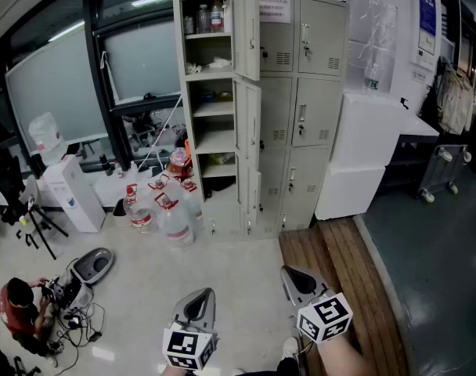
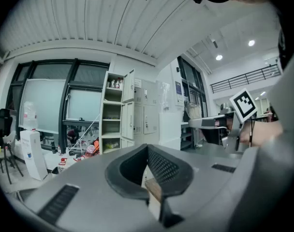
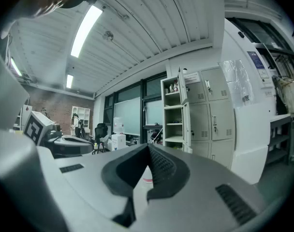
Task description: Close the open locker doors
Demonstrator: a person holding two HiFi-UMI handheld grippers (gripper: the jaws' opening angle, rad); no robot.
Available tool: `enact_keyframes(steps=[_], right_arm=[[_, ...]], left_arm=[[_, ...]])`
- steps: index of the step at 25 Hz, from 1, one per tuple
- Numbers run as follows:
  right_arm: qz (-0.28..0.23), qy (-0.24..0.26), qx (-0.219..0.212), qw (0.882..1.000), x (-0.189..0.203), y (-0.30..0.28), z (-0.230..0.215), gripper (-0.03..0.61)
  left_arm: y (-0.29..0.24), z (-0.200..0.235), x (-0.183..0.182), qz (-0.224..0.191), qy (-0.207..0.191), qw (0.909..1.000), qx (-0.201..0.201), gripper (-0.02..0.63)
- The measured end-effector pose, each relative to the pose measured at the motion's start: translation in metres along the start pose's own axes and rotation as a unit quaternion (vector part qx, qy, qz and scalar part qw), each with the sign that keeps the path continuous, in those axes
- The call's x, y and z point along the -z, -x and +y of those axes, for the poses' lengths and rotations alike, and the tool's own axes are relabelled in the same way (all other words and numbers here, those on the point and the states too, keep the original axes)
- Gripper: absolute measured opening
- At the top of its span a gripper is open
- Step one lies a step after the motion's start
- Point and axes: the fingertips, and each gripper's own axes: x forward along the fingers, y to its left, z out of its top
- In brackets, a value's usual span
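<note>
A beige locker block [image 1: 293,100] stands against the far wall. Its left column has three doors standing open: the top door [image 1: 247,34], the middle door [image 1: 250,128] and the bottom door [image 1: 251,202], each swung out edge-on, with shelves [image 1: 209,73] showing inside. The same lockers [image 2: 122,112] appear small in the left gripper view, and the lockers [image 3: 185,112] are also far off in the right gripper view. My left gripper [image 1: 200,300] and right gripper [image 1: 294,276] are low in the head view, well short of the lockers, both shut and empty.
Several large water bottles [image 1: 164,210] stand on the floor left of the lockers. A white fridge-like unit [image 1: 363,155] sits right of them. A wooden floor strip [image 1: 340,272] runs ahead on the right. A person in red [image 1: 19,308] crouches at bottom left beside cables and a robot vacuum [image 1: 93,266].
</note>
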Motion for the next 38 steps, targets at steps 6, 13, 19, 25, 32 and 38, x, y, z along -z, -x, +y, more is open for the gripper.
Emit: enact_keyframes(steps=[6,13,19,25,32,38], right_arm=[[0.0,0.003,-0.001,1.0,-0.003,-0.002,0.003,-0.005],[-0.026,-0.009,-0.017,0.999,-0.014,0.001,0.013,-0.005],[-0.024,-0.005,-0.015,1.0,-0.013,-0.002,0.016,-0.005],[-0.024,-0.001,-0.009,1.0,-0.017,-0.008,0.023,-0.005],[-0.023,-0.003,-0.002,1.0,-0.02,-0.022,0.013,-0.005],[-0.022,-0.008,-0.007,1.0,-0.016,-0.043,0.001,-0.005]], left_arm=[[0.001,0.001,-0.002,0.0,0.0,1.0,0.004,0.005],[0.006,0.002,-0.005,-0.002,0.001,1.0,0.008,0.005],[0.009,0.004,-0.003,-0.006,0.005,0.9999,0.012,0.005],[0.014,0.008,-0.002,-0.011,0.002,0.9997,0.021,0.005],[0.004,0.015,-0.005,-0.01,0.001,0.9997,0.023,0.005],[-0.013,0.023,-0.009,-0.014,-0.008,0.9997,0.018,0.005]])
